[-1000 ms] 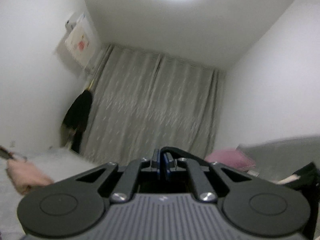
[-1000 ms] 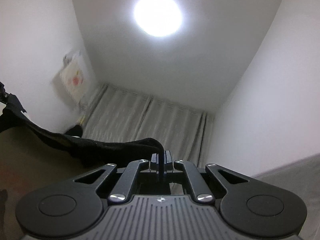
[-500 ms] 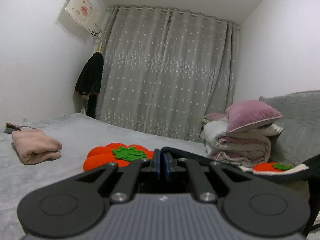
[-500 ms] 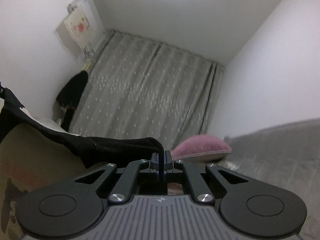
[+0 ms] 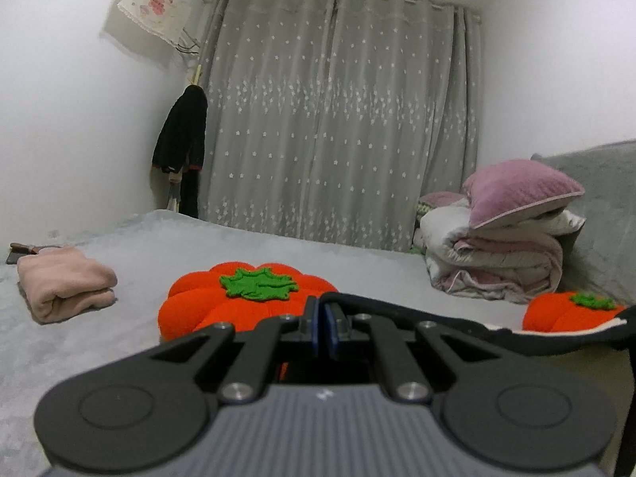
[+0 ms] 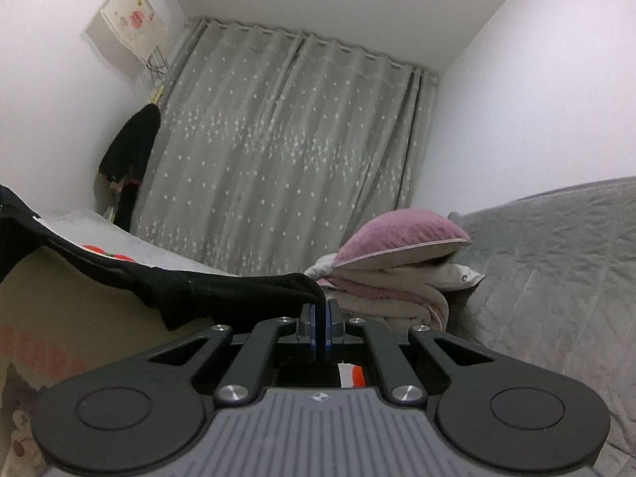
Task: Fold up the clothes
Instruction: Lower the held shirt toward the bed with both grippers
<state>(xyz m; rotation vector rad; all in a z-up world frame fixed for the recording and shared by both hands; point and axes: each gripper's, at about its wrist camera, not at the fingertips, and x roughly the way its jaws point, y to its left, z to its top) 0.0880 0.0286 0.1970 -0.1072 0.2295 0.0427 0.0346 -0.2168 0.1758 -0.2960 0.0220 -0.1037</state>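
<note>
- Both views have tipped down since a second ago: the ceiling lamp has left them, and the bed (image 5: 131,246) with its orange pumpkin cushion (image 5: 206,298) now fills the left view.
- Left tool (image 5: 321,328) is clamped shut on a black edge of the garment (image 5: 457,324), which stretches away to the right of the pumpkin cushion.
- Right tool (image 6: 320,328) is pinched closed on the garment's (image 6: 222,290) other black edge; the cloth spans leftward, cream below the black band.
- Folded pink towel (image 5: 65,282) lies left of the pumpkin cushion.
- Purple pillow (image 5: 516,190) tops folded bedding, right of the cushion.
</note>
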